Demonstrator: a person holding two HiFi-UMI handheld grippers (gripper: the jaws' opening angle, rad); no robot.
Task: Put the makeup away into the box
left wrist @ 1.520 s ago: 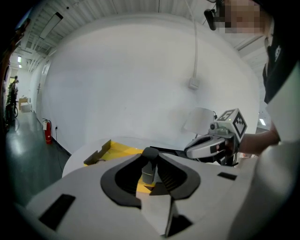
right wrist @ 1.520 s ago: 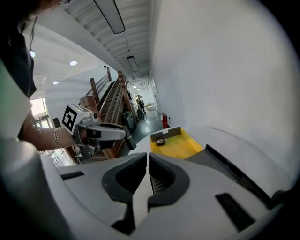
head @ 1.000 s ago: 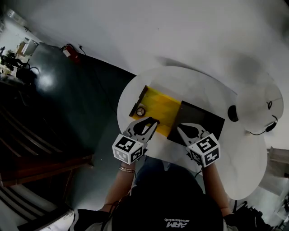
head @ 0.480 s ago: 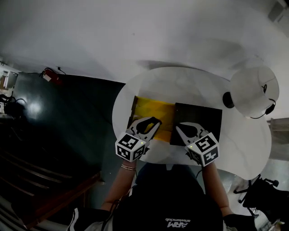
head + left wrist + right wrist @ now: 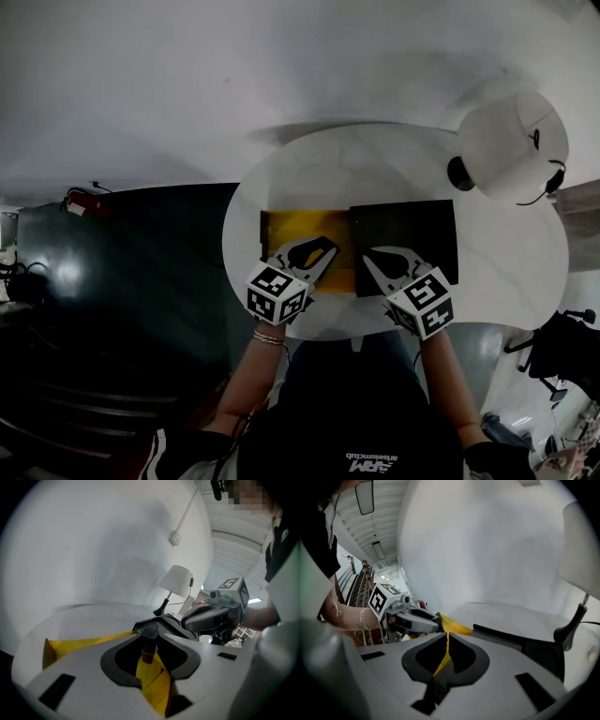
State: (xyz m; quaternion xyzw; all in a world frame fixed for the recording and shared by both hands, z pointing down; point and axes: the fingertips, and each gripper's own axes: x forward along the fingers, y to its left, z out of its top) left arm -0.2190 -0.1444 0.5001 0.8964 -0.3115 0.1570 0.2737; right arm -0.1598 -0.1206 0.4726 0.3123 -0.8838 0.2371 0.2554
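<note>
An open box with a yellow inside (image 5: pixel 305 239) lies on the round white table (image 5: pixel 394 159), and its flat black lid (image 5: pixel 403 239) is beside it on the right. My left gripper (image 5: pixel 322 249) hovers over the box's near edge. In the left gripper view its jaws (image 5: pixel 149 634) are shut on a small makeup tube (image 5: pixel 148 649) with a grey cap and a brown band, standing upright between the tips. My right gripper (image 5: pixel 373 257) is over the lid's near left corner, shut and empty (image 5: pixel 447 637); only a thin slit shows the yellow box (image 5: pixel 454 627).
A lamp with a white shade (image 5: pixel 511 141) and a black base (image 5: pixel 459 173) stands at the table's far right. Dark floor lies to the left, with a red object (image 5: pixel 80 200) by the wall. The person's lap is below the table edge.
The head camera has swung, so box and lid now lie level across the picture. The left gripper has come lower over the box; a small round item seen in the box is now out of sight.
</note>
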